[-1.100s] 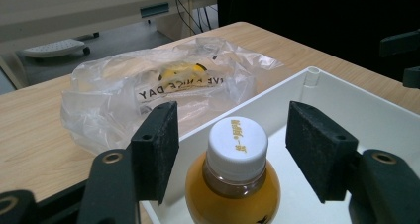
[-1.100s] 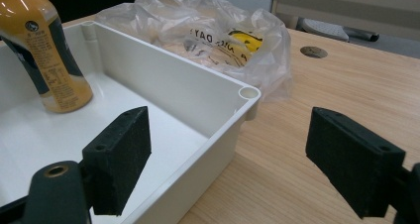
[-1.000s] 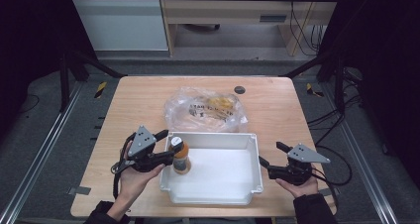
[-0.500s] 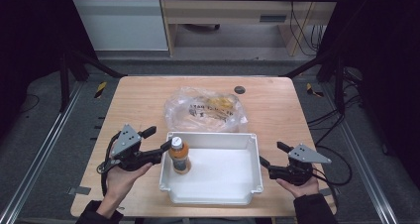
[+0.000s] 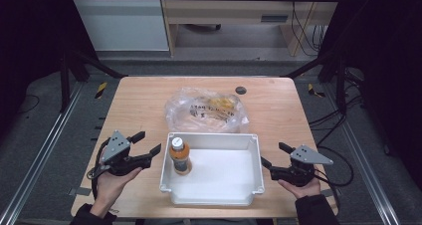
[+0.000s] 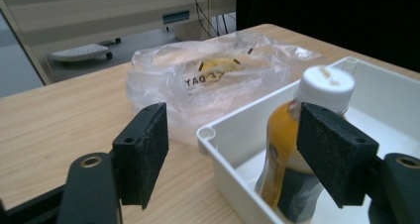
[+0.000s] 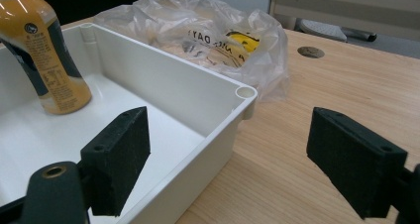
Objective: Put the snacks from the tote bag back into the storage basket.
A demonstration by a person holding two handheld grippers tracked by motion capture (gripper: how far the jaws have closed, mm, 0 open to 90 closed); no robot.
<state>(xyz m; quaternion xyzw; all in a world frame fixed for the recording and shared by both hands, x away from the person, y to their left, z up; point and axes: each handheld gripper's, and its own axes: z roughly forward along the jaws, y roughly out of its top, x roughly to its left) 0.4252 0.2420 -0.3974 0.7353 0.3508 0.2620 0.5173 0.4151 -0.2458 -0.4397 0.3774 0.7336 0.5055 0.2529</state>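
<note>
- The crumpled clear plastic bag [image 5: 206, 109] blurs its yellow contents; its print is hard to read.
- A white-capped bottle of orange drink [image 5: 179, 156] stands upright in the white plastic tub's [image 5: 214, 201] left end.
- The left gripper [image 5: 147, 145], just opening, stands wide and empty beside the tub.
- The right gripper [image 5: 274, 155] gapes empty at the tub's right wall.
</note>
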